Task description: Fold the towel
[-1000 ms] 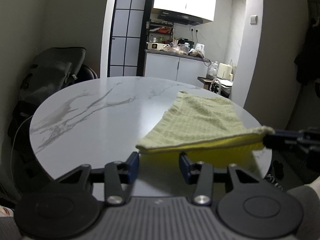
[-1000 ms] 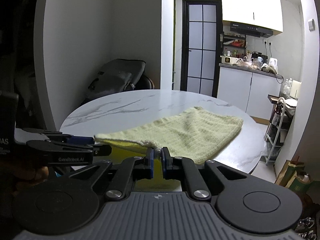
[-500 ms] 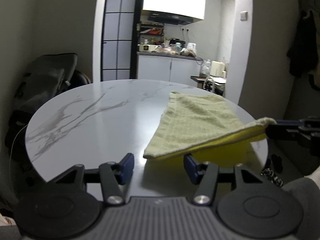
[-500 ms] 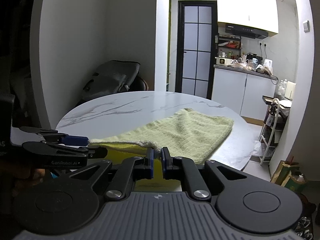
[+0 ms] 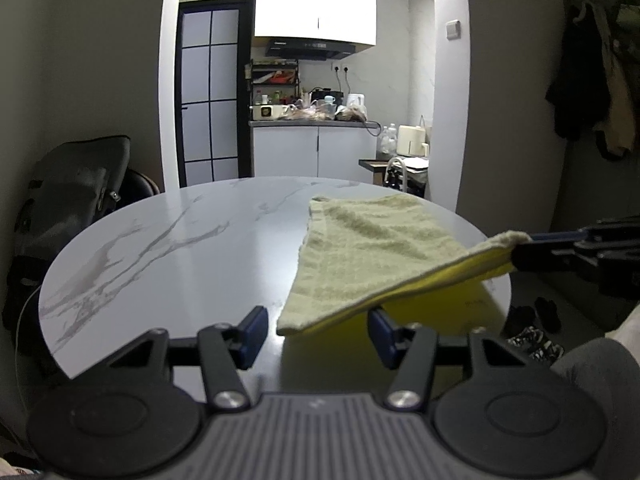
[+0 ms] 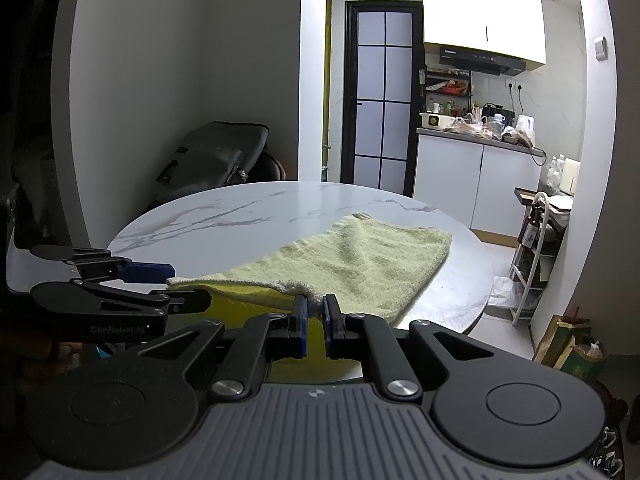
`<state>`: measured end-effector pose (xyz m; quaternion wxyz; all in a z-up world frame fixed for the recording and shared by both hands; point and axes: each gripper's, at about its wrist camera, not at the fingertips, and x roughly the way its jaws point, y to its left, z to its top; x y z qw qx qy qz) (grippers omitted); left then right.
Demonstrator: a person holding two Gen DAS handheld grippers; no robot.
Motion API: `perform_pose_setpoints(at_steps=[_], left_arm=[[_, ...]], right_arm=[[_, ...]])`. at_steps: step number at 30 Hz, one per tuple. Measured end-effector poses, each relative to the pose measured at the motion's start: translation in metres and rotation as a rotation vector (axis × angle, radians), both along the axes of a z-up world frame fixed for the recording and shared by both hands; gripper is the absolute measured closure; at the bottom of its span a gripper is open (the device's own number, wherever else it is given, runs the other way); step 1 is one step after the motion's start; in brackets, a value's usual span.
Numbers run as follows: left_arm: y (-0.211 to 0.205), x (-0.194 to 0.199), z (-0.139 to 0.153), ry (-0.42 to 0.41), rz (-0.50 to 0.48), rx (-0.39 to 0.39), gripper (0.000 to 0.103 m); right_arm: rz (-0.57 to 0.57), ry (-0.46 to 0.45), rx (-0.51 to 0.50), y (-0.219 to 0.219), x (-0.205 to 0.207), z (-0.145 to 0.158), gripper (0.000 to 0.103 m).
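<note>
A pale green towel [image 5: 372, 248] with a yellow underside lies on the round marble table [image 5: 180, 240], its near edge lifted. My left gripper [image 5: 316, 330] is open, its fingers on either side of the towel's near left corner. My right gripper [image 6: 315, 312] is shut on the towel's near right corner and holds it above the table. The towel [image 6: 360, 256] spreads away from it toward the far edge. The left gripper [image 6: 172, 280] shows at the left in the right wrist view, the right gripper [image 5: 524, 246] at the right in the left wrist view.
A dark bag [image 5: 76, 200] sits on a chair behind the table at the left. A kitchen counter [image 5: 312, 124] with clutter stands behind, beside a glass door [image 5: 212, 92]. A rack [image 6: 536, 240] stands right of the table. Shoes [image 5: 532, 340] lie on the floor.
Both grippers have pulled back from the table with the near edge of the towel lifted. The left gripper's fingers have spread wider around the corner. The right gripper stays shut on its corner.
</note>
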<state>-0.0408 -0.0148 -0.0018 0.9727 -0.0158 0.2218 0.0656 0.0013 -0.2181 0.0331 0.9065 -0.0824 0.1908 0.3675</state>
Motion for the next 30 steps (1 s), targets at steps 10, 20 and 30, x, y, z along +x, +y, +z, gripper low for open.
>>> perform_pose_setpoints(at_steps=[10, 20, 30], left_arm=[[-0.004, 0.006, -0.005, 0.021, -0.013, 0.011, 0.06], [-0.002, 0.006, -0.006, 0.032, -0.003, 0.025, 0.073], [-0.001, 0.005, -0.008, 0.04, -0.005, -0.003, 0.085]], right_arm=[[-0.015, 0.01, 0.002, -0.007, 0.005, -0.005, 0.094], [-0.024, 0.024, 0.004, -0.008, 0.01, -0.011, 0.094], [-0.023, 0.022, -0.004, -0.007, 0.011, -0.01, 0.094]])
